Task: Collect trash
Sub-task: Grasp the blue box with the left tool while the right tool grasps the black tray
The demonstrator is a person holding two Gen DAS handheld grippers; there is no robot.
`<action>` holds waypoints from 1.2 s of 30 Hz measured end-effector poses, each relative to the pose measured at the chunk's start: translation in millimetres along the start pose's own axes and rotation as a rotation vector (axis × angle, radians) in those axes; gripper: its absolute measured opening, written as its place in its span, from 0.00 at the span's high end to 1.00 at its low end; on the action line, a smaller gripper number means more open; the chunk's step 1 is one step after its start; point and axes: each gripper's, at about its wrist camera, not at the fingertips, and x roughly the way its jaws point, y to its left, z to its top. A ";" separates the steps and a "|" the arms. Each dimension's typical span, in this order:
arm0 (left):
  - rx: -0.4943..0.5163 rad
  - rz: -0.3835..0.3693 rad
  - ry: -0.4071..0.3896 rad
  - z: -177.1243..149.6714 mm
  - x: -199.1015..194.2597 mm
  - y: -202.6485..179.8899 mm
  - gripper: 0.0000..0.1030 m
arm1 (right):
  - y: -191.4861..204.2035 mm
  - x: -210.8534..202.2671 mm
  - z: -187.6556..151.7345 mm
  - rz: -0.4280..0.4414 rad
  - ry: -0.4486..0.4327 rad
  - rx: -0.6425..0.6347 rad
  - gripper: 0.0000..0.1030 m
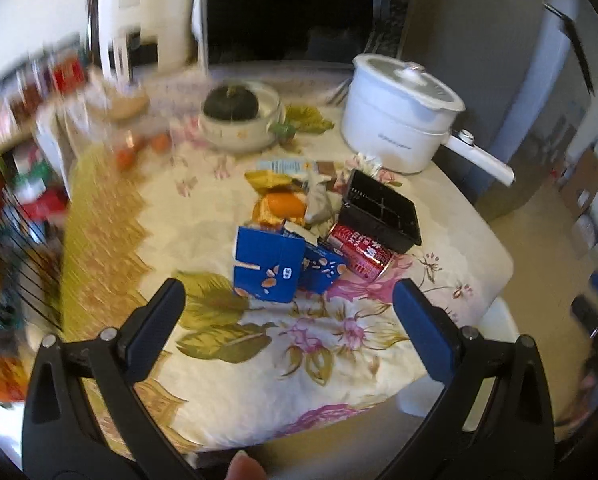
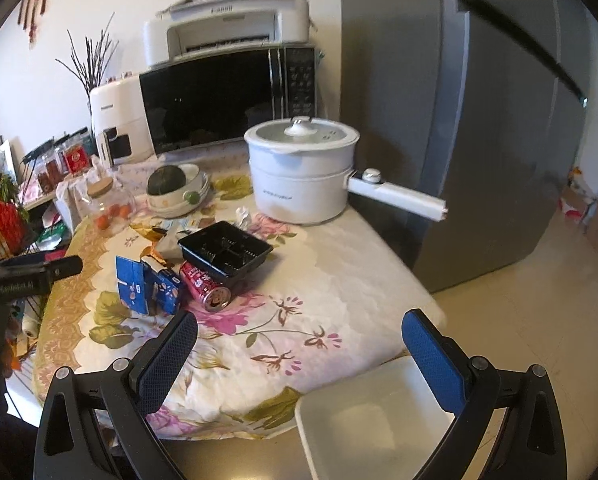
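Left gripper (image 1: 289,294) and right gripper (image 2: 299,328) held released, empty; crushed blue cardboard carton (image 1: 267,266) dead ahead of left, likely lined up for pickup.

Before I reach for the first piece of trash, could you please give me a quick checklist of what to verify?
1. Left gripper jaws open, holding nothing: ok.
2. Right gripper jaws open, holding nothing: ok.
3. White bin below the table edge, nothing visible inside: ok.
4. Blue carton nearest the left gripper, path unobstructed: ok.
5. Red can on its side, partly under the black tray: not ok.
6. Carton contents: cannot tell.
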 end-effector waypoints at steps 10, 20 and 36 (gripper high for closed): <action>-0.092 0.008 0.156 0.4 87.7 24.9 0.02 | 3.6 75.1 11.7 0.078 0.127 0.051 0.00; 0.036 0.063 0.168 -13.1 151.2 13.5 0.02 | -0.1 121.8 18.2 0.076 0.191 0.131 0.00; -0.027 -0.033 0.167 0.3 145.2 23.1 0.26 | 36.0 177.7 43.7 0.195 0.235 -0.110 0.00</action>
